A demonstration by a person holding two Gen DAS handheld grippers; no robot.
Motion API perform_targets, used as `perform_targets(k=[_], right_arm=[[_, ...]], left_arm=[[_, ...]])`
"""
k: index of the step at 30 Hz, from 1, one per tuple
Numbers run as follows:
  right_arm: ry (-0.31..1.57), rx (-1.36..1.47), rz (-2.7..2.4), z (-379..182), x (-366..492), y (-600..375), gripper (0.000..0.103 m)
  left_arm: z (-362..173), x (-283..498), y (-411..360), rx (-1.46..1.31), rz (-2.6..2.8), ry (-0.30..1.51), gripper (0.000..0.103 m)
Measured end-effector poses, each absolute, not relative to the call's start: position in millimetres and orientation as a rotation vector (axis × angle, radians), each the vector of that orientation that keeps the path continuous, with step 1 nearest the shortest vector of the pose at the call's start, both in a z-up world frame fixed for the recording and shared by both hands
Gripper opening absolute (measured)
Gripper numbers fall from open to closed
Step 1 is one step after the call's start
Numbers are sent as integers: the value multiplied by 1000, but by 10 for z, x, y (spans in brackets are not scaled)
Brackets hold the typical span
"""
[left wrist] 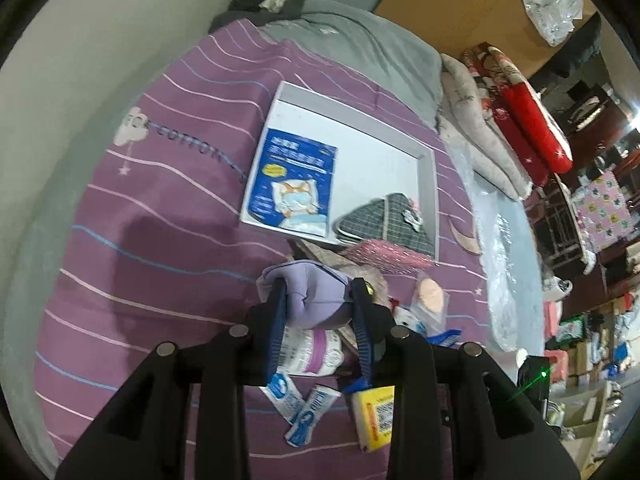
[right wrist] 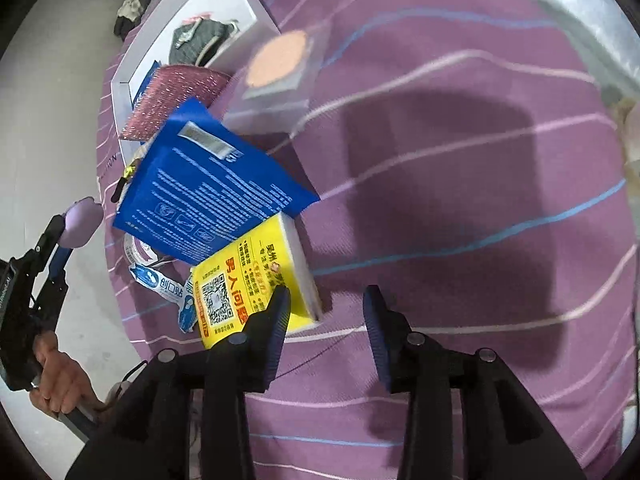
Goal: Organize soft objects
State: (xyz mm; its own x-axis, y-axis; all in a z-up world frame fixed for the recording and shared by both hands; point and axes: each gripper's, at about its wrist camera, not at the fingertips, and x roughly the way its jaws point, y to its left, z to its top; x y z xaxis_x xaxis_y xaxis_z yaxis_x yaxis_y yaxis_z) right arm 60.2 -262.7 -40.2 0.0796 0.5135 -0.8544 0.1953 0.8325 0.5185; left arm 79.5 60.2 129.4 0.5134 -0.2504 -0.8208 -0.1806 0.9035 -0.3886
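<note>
Black tongs fill the bottom of both wrist views. Left tongs (left wrist: 318,300): pinching a lilac soft pouch (left wrist: 312,292), pads pressed into both its sides, held above the bedspread (left wrist: 160,216). Right tongs (right wrist: 326,312): spread, nothing between the pads; left pad overlaps the near corner of the yellow tissue pack (right wrist: 256,276), contact not clear. Landmark: white tray (left wrist: 352,120) lying on the purple striped bedspread. Inside the tray: 1 blue mask packet (left wrist: 294,184) on the left half, 1 grey plaid cloth item (left wrist: 388,220) in the right near corner. Against the tray's near edge: a pink glitter pouch (left wrist: 384,256), partly over the rim. Nearer than the tray, in a loose pile: a second blue packet (right wrist: 212,196), tilted, resting on the yellow tissue pack; 2 small blue-and-white sachets (left wrist: 304,404) just beside that pack; a clear bag with a beige round puff (right wrist: 280,60) close to the tray's corner. Person's hand (right wrist: 60,376) grips the left tongs' handle. Beyond the tray: grey pillow (left wrist: 360,40).
</note>
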Motion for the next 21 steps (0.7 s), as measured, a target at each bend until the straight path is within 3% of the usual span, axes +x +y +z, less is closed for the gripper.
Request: perform_targets(k=[9,16,21], right_arm=[[1485,646,370,-495,655,-2482,37],[1432,610,400,-370,630,-2421,16],[1346,673,455,-106,571,-2440,12]], left_arm=[[1266,799,686,-465,2,1034,33],[1315,773,702,-466,12,1011,33],[1343,757,708,-471,-1,994,33]])
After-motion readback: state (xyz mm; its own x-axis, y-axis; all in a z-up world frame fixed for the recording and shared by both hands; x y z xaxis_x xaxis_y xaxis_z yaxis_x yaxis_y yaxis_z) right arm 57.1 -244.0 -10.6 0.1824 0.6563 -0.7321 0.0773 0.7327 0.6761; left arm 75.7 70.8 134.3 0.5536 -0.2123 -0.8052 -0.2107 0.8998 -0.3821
